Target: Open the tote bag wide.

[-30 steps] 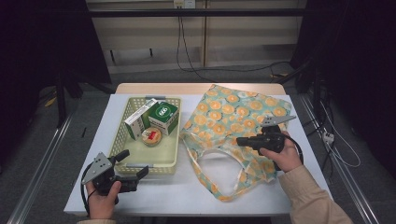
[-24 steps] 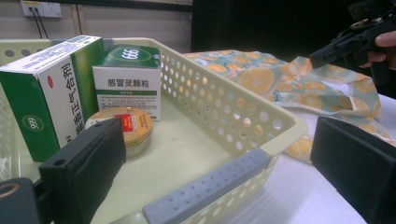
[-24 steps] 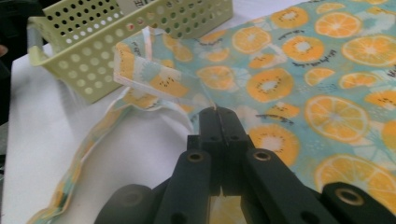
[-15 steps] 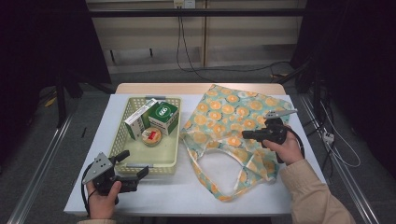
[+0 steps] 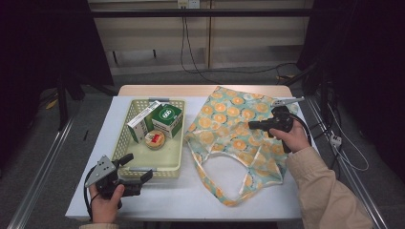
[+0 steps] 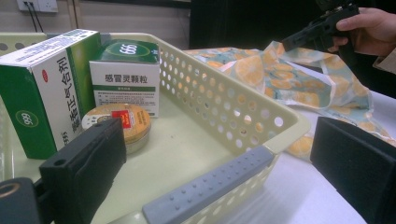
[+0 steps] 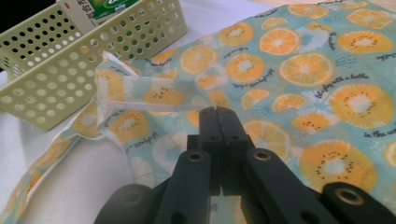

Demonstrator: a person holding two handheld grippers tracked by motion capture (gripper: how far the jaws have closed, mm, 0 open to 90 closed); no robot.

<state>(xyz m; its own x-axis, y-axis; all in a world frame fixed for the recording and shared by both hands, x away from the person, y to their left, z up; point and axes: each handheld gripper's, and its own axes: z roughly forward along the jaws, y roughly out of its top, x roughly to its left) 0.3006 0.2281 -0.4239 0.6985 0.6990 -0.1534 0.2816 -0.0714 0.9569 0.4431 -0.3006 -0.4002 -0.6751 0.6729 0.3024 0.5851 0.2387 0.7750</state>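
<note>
A pale yellow perforated basket (image 5: pixel 125 125) on the white table holds a long white-and-green box (image 5: pixel 142 120), a square green box (image 5: pixel 167 119) and a round tin (image 5: pixel 154 139). To its right a bag (image 5: pixel 229 129) printed with orange slices lies flat, handles toward the person. My left gripper (image 5: pixel 137 168) is open at the basket's near edge, its jaws standing either side of the grey handle (image 6: pixel 210 184). My right gripper (image 5: pixel 251 126) hovers over the bag's right part and points left. Its jaws (image 7: pixel 218 112) are pressed together, and I see nothing between them.
The bag's handle loop (image 5: pixel 239 195) reaches toward the table's near edge. Bare white table (image 5: pixel 191 191) lies between basket and bag. Dark floor and cables (image 5: pixel 200 67) surround the table, with metal rails at both sides.
The right hand has carried its shut gripper away from the person, farther up over the bag. The left gripper, basket and bag have stayed put.
</note>
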